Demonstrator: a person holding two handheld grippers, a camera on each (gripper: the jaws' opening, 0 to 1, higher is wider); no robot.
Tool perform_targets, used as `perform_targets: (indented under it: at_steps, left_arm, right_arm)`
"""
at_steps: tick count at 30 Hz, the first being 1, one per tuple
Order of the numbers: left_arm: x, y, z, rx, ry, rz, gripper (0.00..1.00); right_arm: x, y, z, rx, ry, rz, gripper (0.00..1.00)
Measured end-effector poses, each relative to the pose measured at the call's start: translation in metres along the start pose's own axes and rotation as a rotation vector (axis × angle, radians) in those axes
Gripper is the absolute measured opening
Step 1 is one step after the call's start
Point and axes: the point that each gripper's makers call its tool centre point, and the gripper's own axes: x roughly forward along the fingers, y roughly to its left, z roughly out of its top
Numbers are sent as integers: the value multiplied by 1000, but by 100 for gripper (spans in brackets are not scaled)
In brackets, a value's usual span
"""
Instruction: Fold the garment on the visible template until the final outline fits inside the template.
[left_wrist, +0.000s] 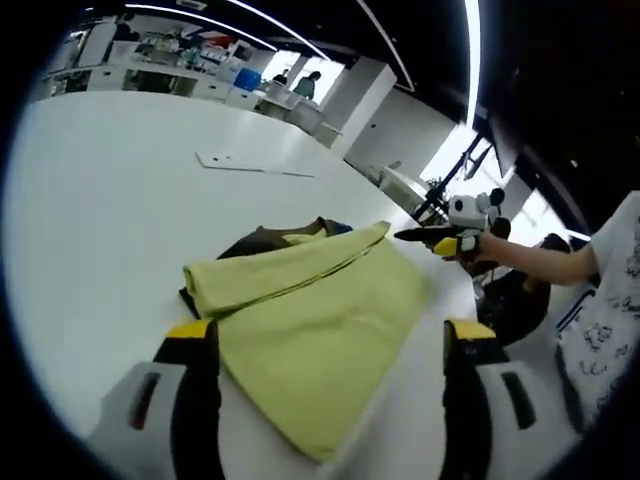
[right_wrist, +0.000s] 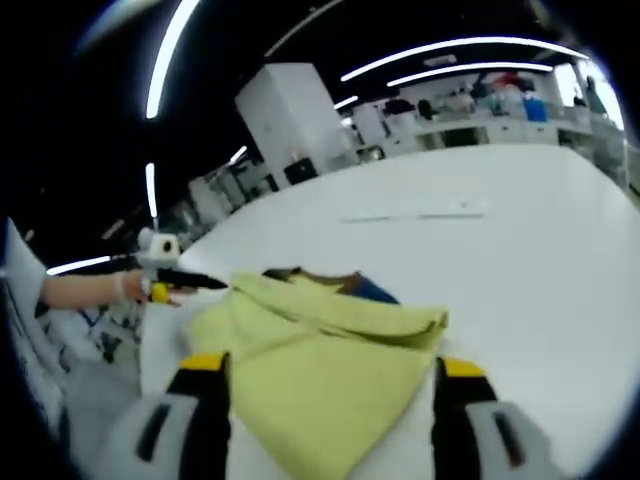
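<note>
Left gripper (left_wrist: 330, 345) jaws spread over yellow garment (left_wrist: 320, 320), folded, long axis running away; right gripper (right_wrist: 325, 375) spread likewise; white bench (left_wrist: 110, 200); lit workroom.

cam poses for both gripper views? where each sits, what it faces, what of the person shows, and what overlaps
Left gripper view: rides on the left gripper, looking along its open jaws across the yellow garment on the white table; the right gripper, the hand holding it and a sleeve come in from the right.
Right gripper view: rides on the right gripper, jaws open, facing the same garment from the opposite side; the left gripper, held in a hand, comes in from the left.
Shared: garment, table, dark template beneath.
</note>
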Motion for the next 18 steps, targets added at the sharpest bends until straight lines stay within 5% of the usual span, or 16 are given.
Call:
perform_targets:
  at_steps: [9,18]
  left_arm:
    - [14,5,-5,-32,6,-11,88]
    - [29,18,10,-45,-28,-1,85]
  right_arm:
    - [8,8,-10,3,35,35,78]
    - [31,-4,-5,4,57,31,76]
